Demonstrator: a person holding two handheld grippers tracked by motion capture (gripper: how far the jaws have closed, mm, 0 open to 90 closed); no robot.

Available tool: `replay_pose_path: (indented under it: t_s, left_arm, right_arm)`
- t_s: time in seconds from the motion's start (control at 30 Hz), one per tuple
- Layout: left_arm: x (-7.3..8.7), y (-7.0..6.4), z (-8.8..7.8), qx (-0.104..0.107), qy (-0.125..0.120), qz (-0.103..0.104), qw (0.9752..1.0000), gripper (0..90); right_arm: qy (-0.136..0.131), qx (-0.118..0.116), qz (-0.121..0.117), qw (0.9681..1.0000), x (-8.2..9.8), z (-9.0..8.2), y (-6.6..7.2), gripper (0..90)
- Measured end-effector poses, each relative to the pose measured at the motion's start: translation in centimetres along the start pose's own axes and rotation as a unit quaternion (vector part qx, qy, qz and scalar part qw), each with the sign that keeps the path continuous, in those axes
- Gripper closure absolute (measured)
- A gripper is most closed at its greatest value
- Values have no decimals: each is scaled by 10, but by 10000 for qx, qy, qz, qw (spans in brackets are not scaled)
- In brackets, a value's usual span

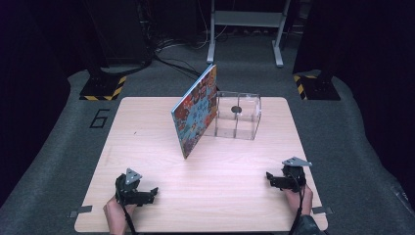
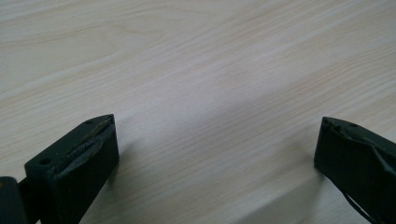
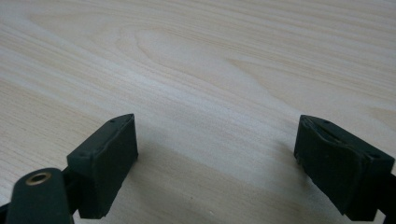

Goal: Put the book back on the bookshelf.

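item 1, left gripper (image 2: 215, 140): jaws apart, nothing btwn them, bare wood grain under the gap. in the high view the same left gripper (image 1: 152, 192) sits low over the near-left part of the table (image 1: 147, 127), jaws pointing toward the table's middle-right, grey three-cornered plate on top, cable trailing back toward the near edge. held by the left hand (image 1: 115, 213), forearm coming in from the bottom edge.

item 2, right gripper (image 3: 217, 140): jaws apart, wide gap, nothing held, pale wood under them w/ a soft shadow. high view: right gripper (image 1: 268, 177) near the near-right corner, jaws pointing left toward the table's middle, grey plate on top, cable running back along the right hand (image 1: 296, 198) and dark sleeve.

item 3, book (image 1: 195, 110): thin, colourful cover (orange, blue, red), standing on its lower edge near the table's centre, tilted, upper part leaning back against the clear box. well apart from both grippers, roughly btwn them and farther out.

item 4, clear box (image 1: 238, 116): see-through, open-looking, w/ inner dividers, just right of the book and touching it; small dark round thing inside, too small to tell what.

item 5, table: light wood top, rounded corners, on grey floor; yellow-black striped stand bases beyond the far corners.
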State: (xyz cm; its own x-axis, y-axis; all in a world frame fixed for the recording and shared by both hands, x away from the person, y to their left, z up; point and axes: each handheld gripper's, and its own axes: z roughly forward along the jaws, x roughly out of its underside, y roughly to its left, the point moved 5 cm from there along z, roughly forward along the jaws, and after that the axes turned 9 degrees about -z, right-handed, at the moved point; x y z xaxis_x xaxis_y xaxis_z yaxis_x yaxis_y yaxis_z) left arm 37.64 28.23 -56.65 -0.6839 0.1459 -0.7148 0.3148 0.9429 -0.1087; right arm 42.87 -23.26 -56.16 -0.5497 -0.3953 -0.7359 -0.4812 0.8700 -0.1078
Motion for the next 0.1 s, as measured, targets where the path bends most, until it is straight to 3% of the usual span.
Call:
replay_pose_path:
  t_s: [0.1]
  left_arm:
    - [0, 0, 0, -2, -11, -2, 10000, 0]
  right_arm:
    - [2, 5, 41, 10000, 0, 0, 1, 126]
